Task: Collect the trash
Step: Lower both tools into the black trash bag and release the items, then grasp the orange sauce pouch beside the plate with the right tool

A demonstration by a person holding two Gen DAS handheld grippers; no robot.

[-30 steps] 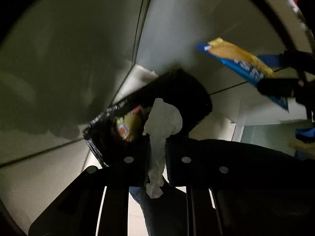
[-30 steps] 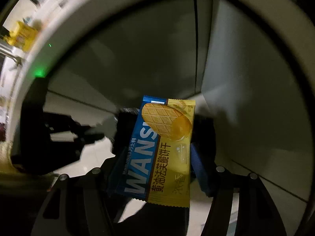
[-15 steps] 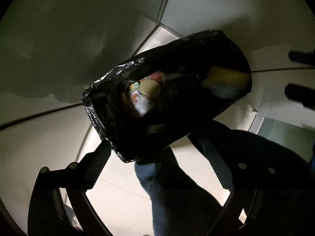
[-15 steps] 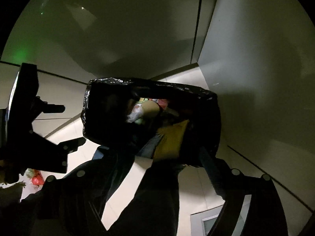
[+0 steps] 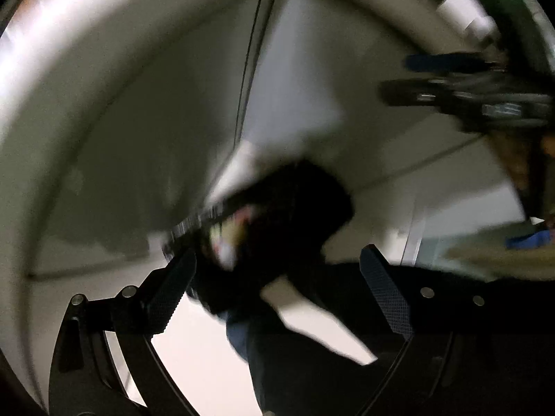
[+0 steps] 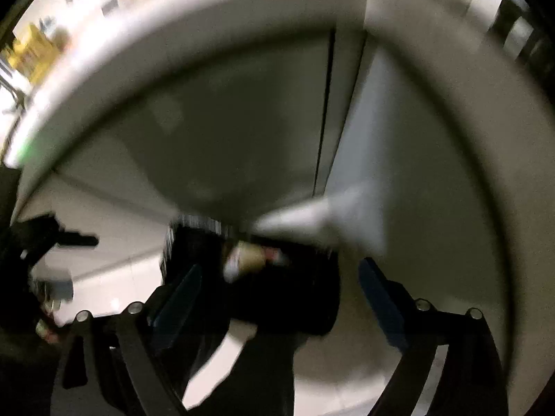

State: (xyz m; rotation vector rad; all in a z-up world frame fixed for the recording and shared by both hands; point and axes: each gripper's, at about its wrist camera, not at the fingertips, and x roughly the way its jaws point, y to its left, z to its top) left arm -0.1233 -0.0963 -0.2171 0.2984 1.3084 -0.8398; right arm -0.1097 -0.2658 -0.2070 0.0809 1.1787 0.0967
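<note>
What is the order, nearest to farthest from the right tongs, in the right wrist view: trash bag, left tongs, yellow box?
Right tongs opening, nothing gripped.
1. trash bag, just beyond the fingertips.
2. left tongs, left edge.
3. yellow box, far upper left.

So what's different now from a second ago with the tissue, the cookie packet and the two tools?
Both let go. The left tool, earlier shut on the white tissue, is open and empty. The right tool no longer holds the blue-and-yellow packet, and its jaws are opening. Both pieces went into the black trash bag, and the tools have lifted away from it. The bag stays on the floor by the cabinet, trash showing inside.
</note>
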